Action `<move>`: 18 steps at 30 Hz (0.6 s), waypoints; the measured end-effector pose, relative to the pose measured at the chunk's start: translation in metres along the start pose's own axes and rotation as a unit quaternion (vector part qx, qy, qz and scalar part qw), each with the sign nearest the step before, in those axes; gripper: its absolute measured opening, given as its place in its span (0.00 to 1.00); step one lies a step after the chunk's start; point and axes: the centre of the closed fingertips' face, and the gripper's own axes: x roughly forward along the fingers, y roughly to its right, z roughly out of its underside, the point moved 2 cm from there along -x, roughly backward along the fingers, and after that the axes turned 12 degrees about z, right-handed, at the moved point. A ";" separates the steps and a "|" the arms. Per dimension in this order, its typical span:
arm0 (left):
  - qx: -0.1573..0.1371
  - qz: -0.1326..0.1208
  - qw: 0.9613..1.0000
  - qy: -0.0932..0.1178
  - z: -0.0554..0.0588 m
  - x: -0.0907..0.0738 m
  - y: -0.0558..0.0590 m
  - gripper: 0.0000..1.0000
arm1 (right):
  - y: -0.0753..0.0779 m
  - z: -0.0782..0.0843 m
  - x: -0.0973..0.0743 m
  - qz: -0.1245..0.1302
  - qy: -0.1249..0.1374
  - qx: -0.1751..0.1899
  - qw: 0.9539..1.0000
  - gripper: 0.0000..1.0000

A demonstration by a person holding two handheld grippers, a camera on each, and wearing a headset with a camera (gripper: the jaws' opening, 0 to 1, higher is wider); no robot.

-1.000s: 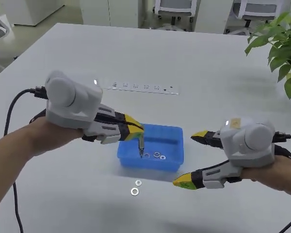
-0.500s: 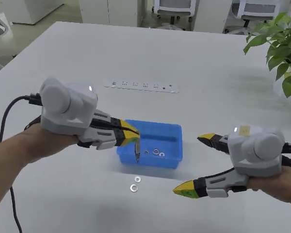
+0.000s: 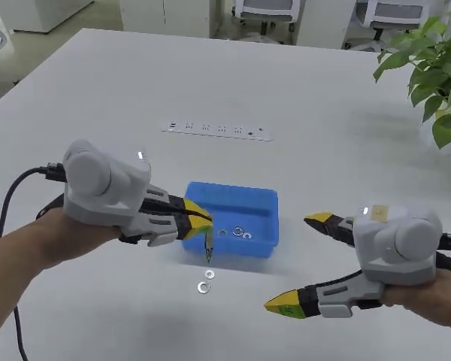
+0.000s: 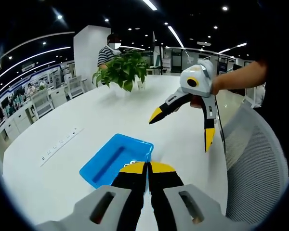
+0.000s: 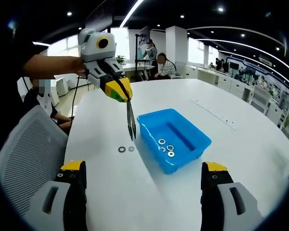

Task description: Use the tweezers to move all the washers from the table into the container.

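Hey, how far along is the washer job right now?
Three washers lie in the blue container. The left gripper, shut on the tweezers, holds their tips above the table, apparently empty. Two washers on the table are left to move.

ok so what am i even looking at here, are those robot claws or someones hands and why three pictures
No robot: a person holds a two-jaw gripper in each hand. The wide picture comes from a camera on the person's head, looking down at the white table. The two round pictures come from cameras riding on the grippers, looking along their jaws. The left gripper is shut on tweezers, tips pointing down above the table beside a blue container. The right gripper is open and holds nothing. A few washers lie in the container; two loose washers lie on the table in front of it. A power strip and a plant sit further back.
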 end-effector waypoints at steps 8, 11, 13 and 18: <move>-0.001 -0.001 1.000 -0.003 0.009 0.005 0.002 0.05 | -0.007 0.003 -0.002 -0.004 0.001 0.002 1.000 0.99; -0.003 0.001 1.000 -0.003 0.013 0.005 0.003 0.05 | -0.010 0.004 -0.002 -0.006 -0.001 0.002 1.000 0.99; -0.004 0.001 1.000 -0.003 0.014 0.006 0.003 0.05 | -0.012 0.005 -0.002 -0.008 -0.002 0.001 1.000 0.99; -0.003 -0.001 1.000 0.000 0.016 0.007 0.002 0.05 | -0.016 0.007 -0.002 -0.011 -0.006 0.001 1.000 0.98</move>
